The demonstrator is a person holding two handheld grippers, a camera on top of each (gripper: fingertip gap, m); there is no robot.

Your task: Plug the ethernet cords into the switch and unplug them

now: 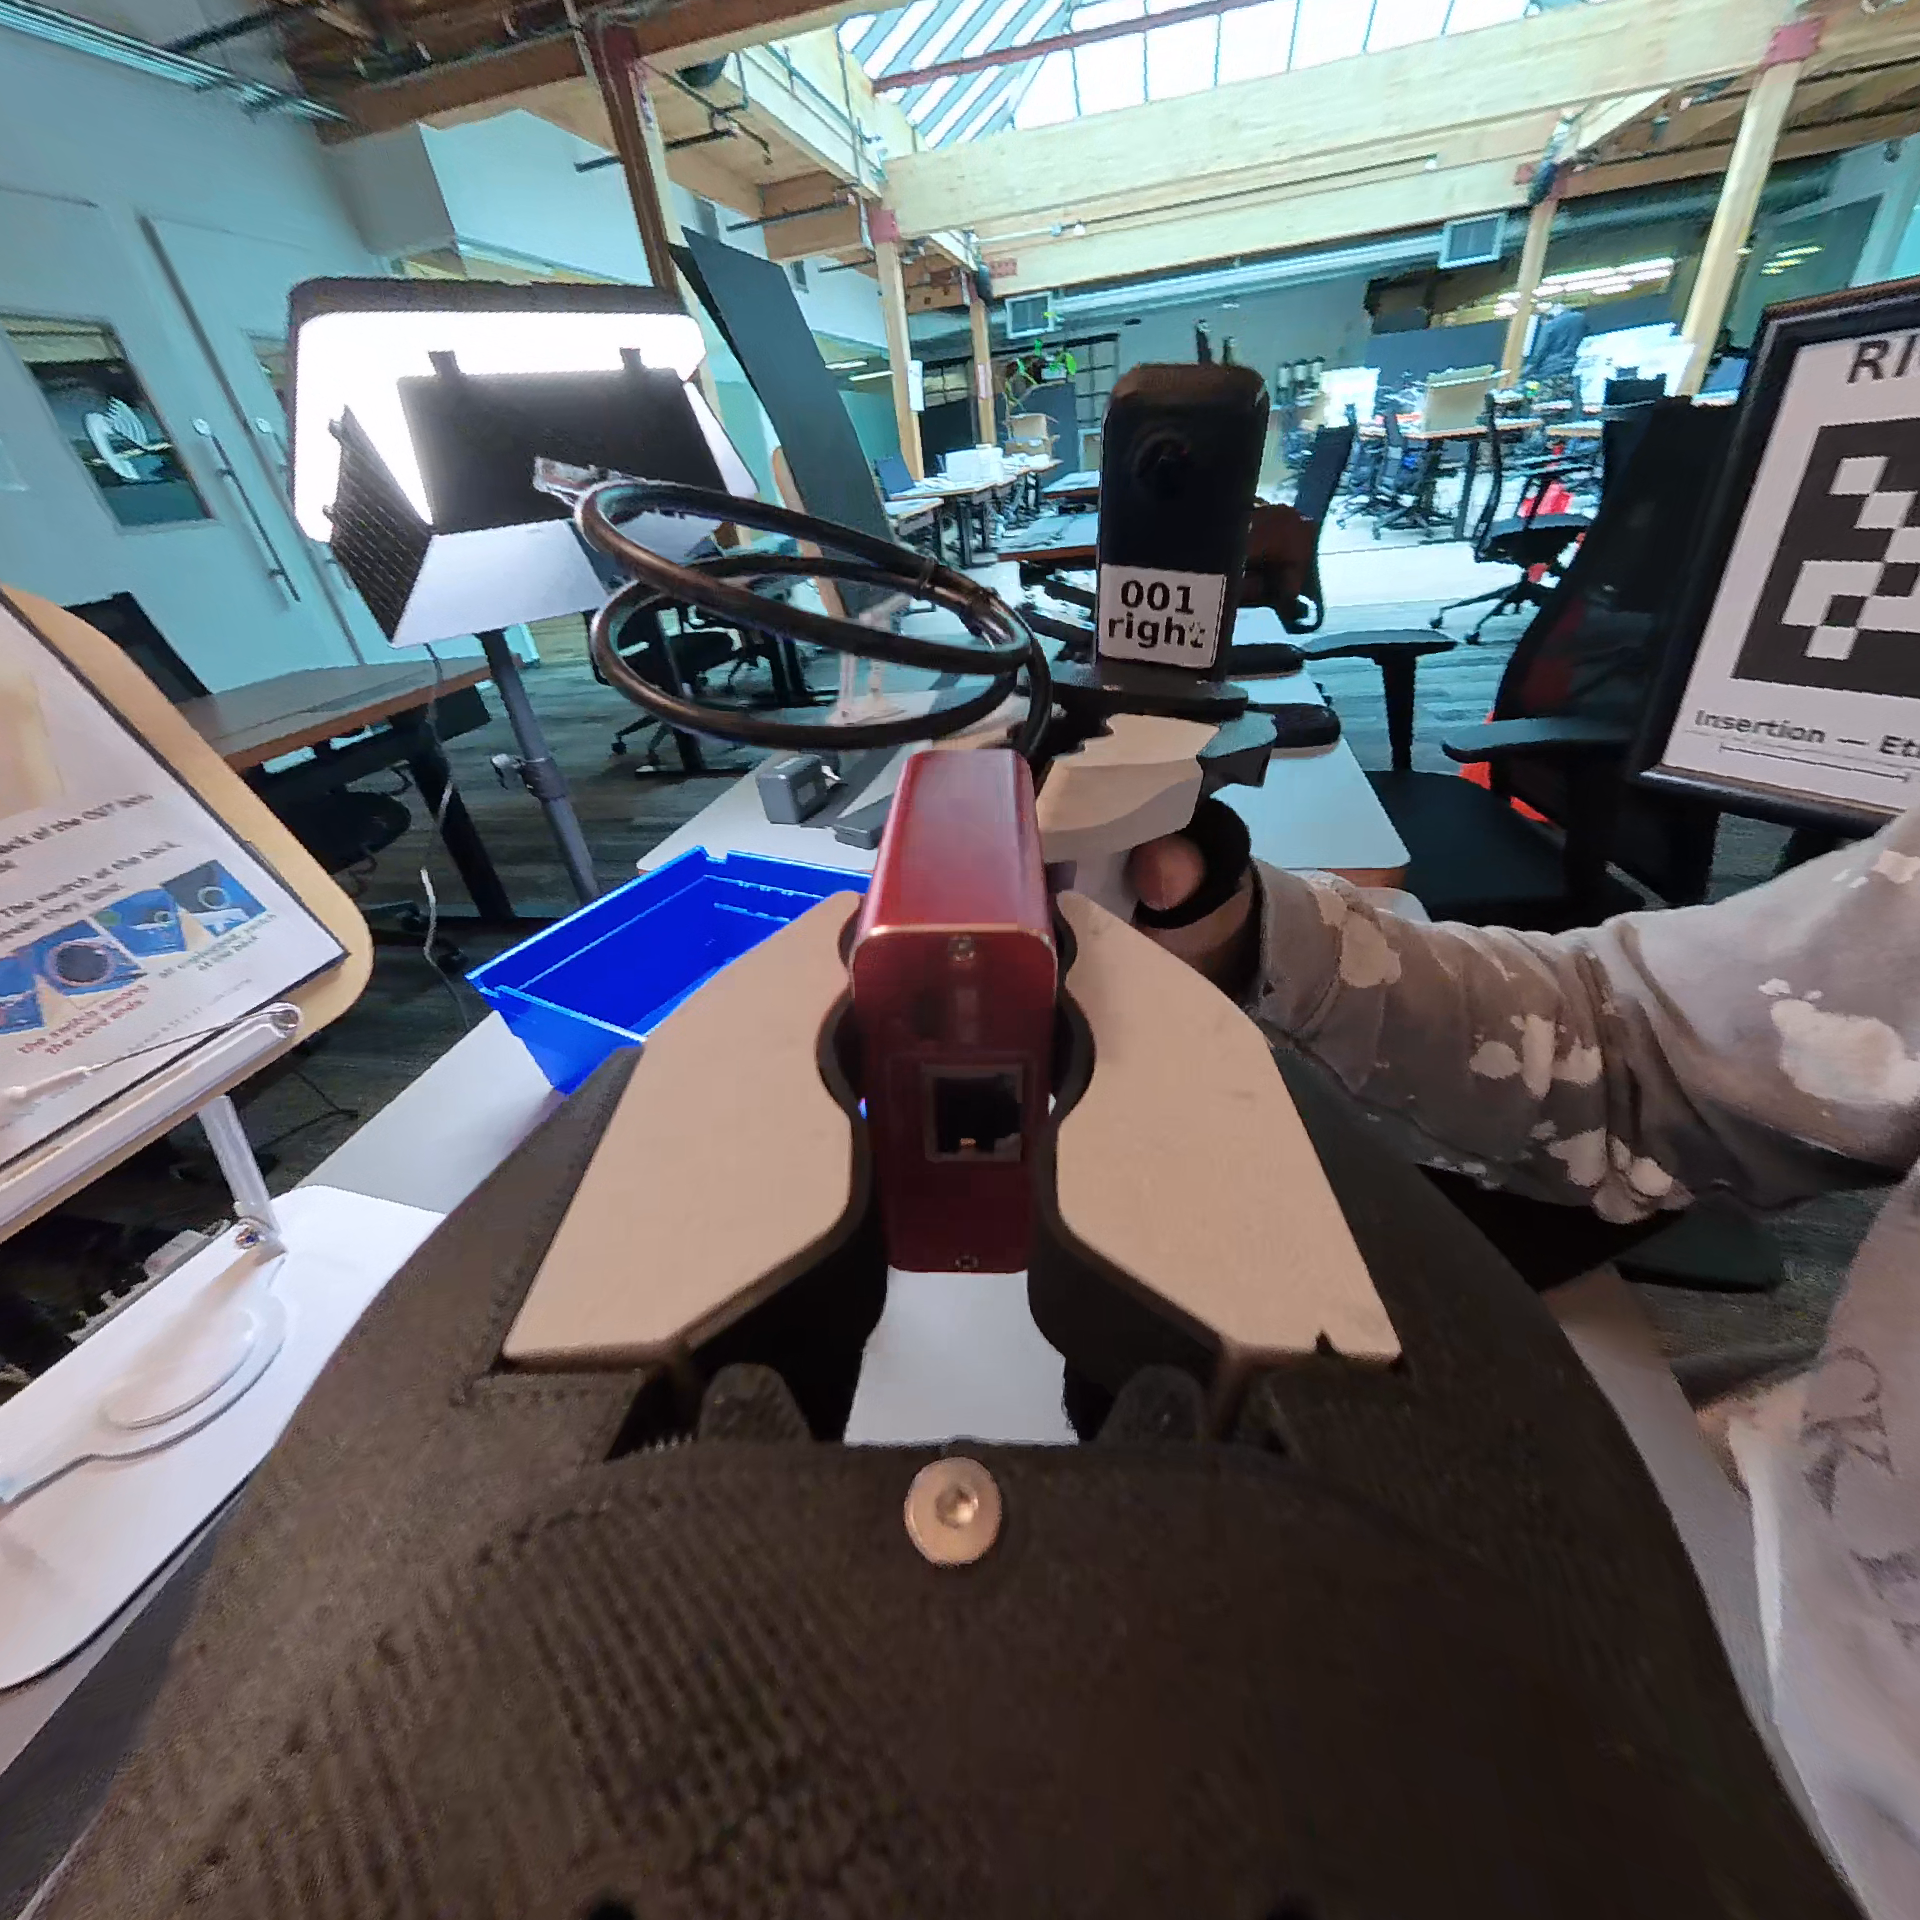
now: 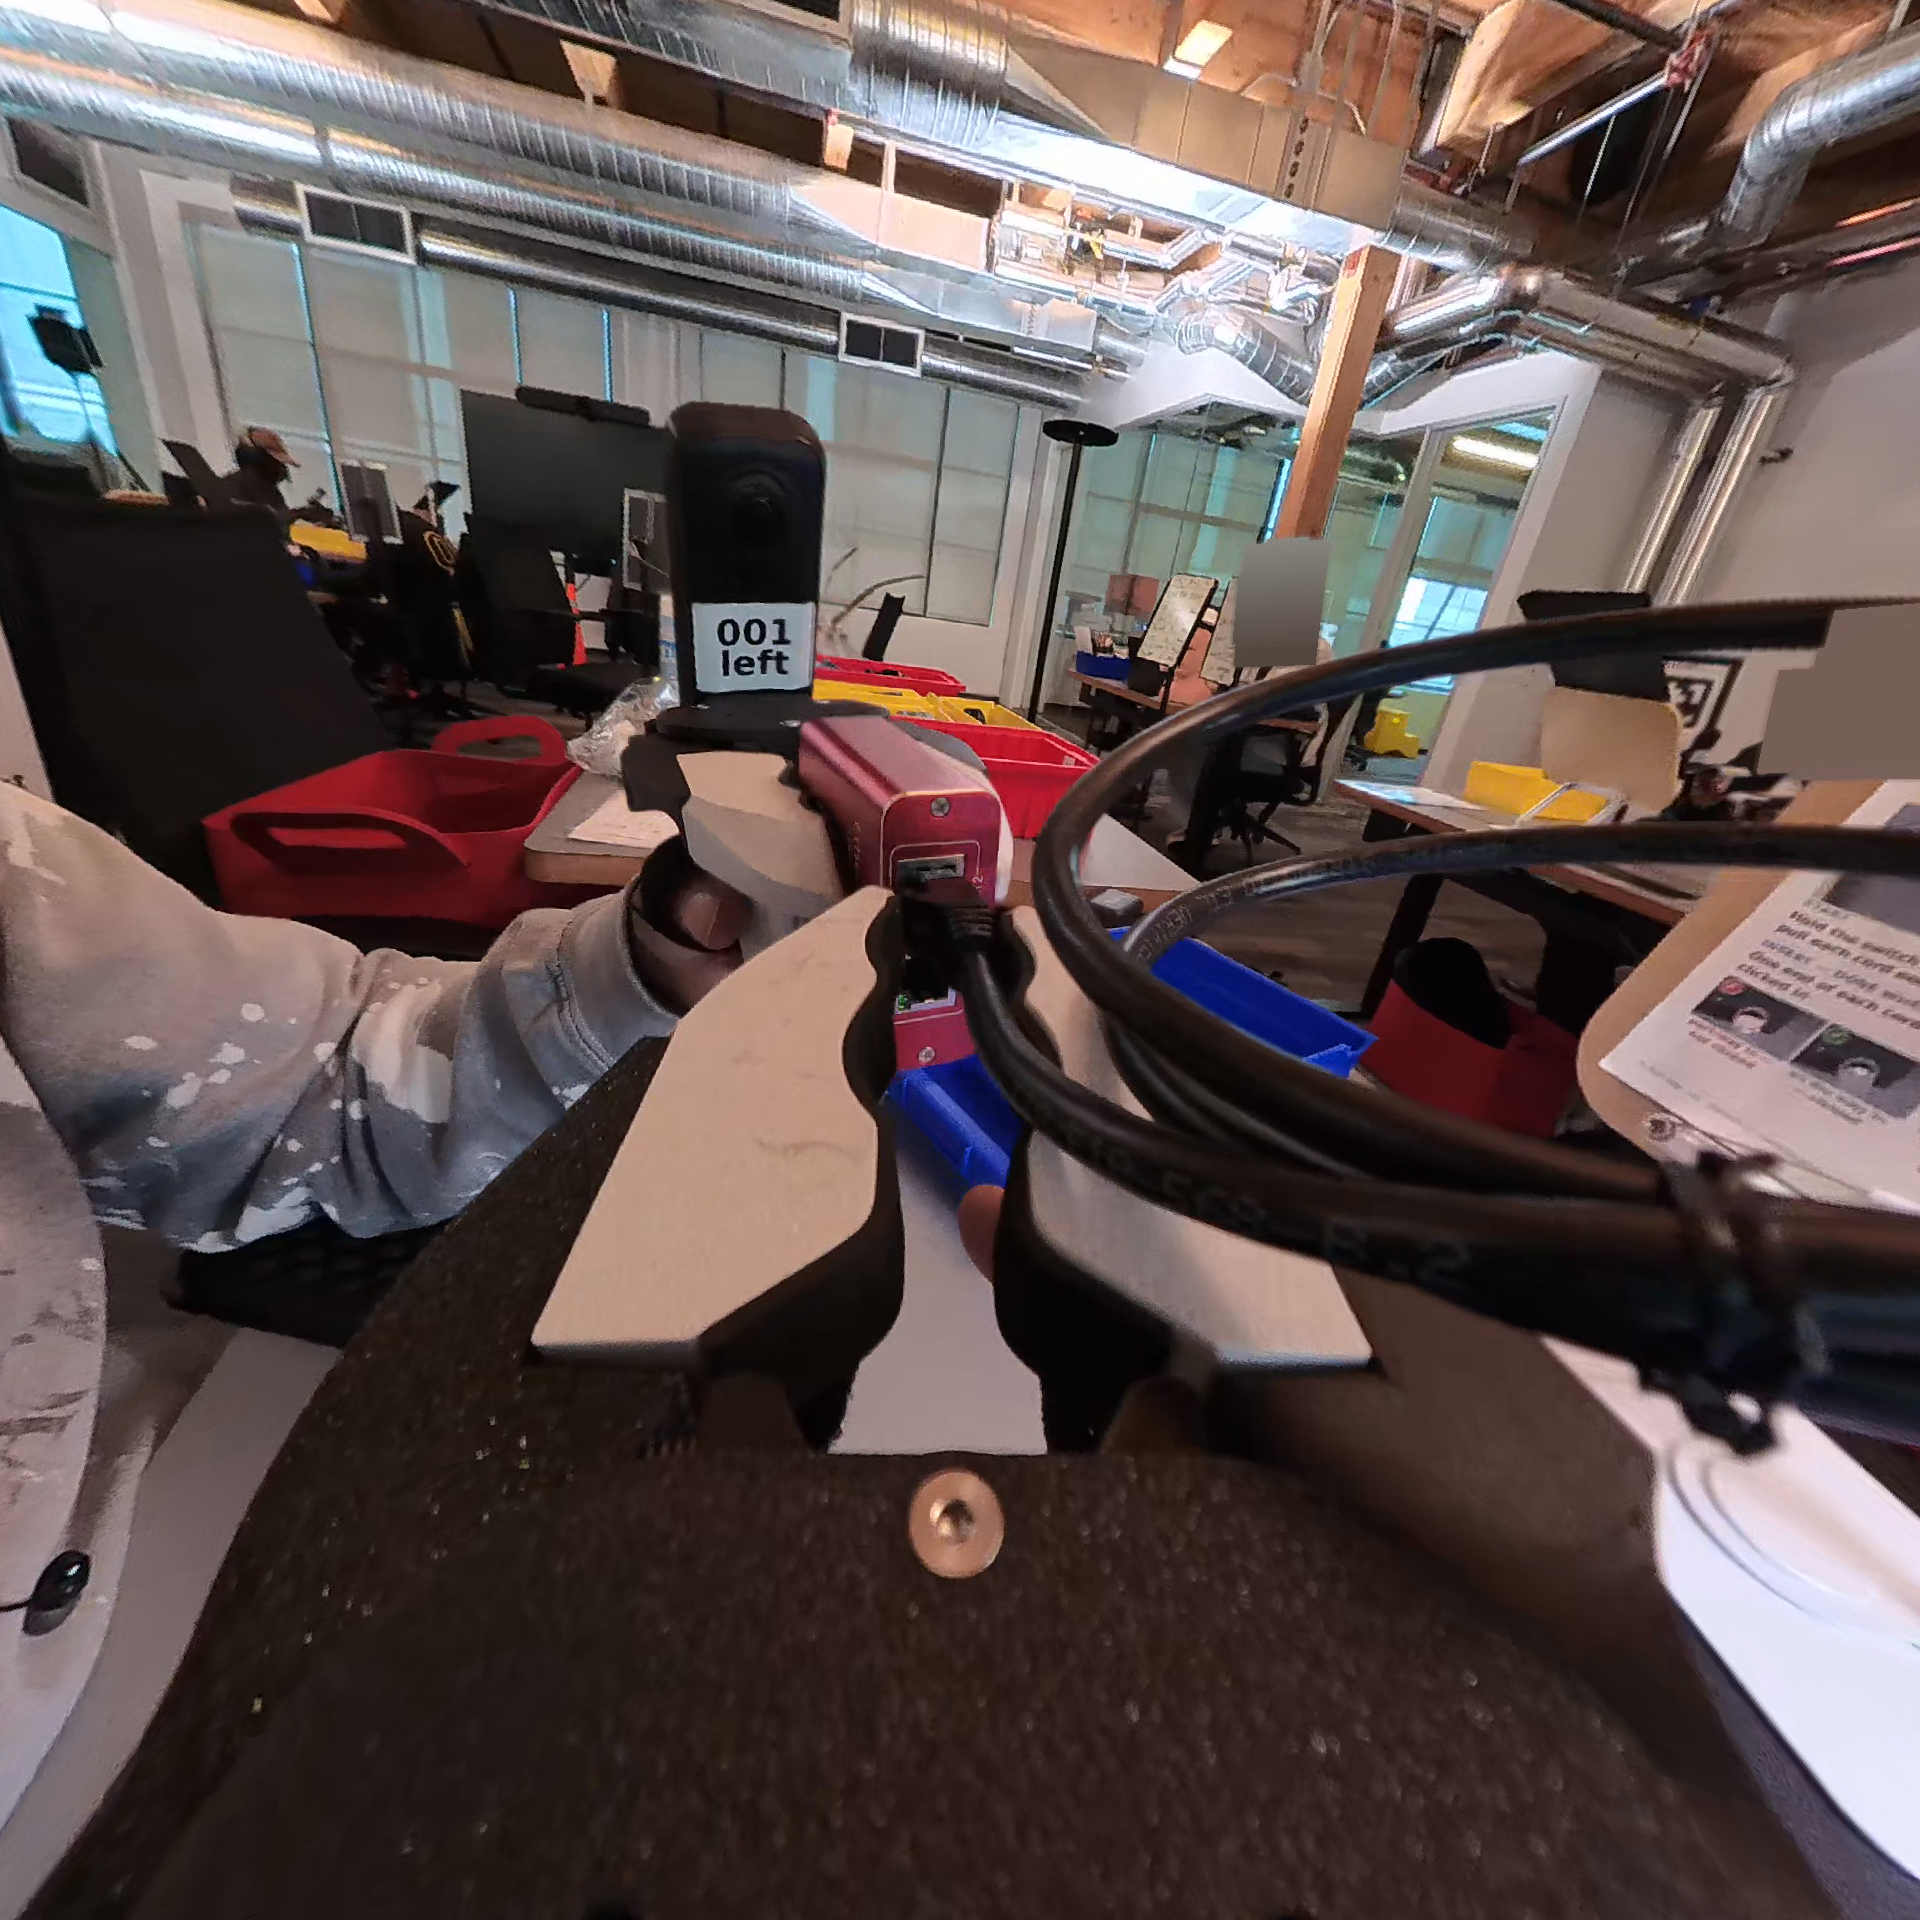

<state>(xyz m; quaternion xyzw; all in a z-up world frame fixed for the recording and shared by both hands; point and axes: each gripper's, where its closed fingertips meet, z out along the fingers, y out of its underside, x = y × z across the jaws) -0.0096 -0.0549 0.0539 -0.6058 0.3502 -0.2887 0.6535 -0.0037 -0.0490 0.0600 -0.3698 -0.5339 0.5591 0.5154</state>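
My left gripper (image 1: 956,925) is shut on the red switch (image 1: 951,1018) and holds it above the table. One empty port (image 1: 971,1117) on its near end faces the camera. In the right wrist view the switch (image 2: 894,790) points its other end at me. My right gripper (image 2: 945,914) is shut on the black plug (image 2: 940,930) of the ethernet cord. The plug is against that end face at its ports; I cannot tell if it is seated. The coiled black cord (image 2: 1247,1081) hangs off to the right and also shows beyond the switch in the left wrist view (image 1: 800,623).
A blue bin (image 1: 665,935) sits on the white table (image 1: 436,1132) under the grippers. A sheet on a stand (image 1: 135,914) is at the left, and a framed marker sign (image 1: 1818,561) at the right. Red bins (image 2: 395,831) stand behind. A person's sleeve (image 1: 1507,1018) reaches in.
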